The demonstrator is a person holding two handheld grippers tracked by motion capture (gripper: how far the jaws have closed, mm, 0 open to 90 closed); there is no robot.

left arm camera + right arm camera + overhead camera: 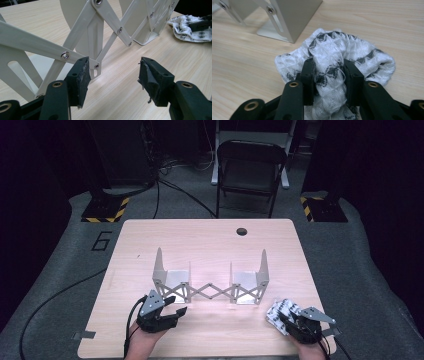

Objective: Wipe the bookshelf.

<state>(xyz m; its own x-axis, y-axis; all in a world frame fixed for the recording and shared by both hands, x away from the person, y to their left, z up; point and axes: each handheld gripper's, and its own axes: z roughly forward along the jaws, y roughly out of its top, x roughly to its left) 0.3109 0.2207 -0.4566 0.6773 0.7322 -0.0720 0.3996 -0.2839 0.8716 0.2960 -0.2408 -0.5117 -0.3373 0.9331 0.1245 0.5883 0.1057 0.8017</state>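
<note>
At the near right corner of the table [150, 232], our right gripper [329, 75] has its pads pinched on a fold of the white, black-patterned cloth [352, 50], which lies bunched just beside the expanding rack [210, 290]. We judge the grip should bite deep into the fold and lift straight, so the cloth clears the rack's end plate. Our left gripper [113, 75] hovers low, jaws apart and empty, facing the rack's scissor links.

1 rack [210, 287], 1 cloth [281, 314] (2 hand-held grippers).
</note>
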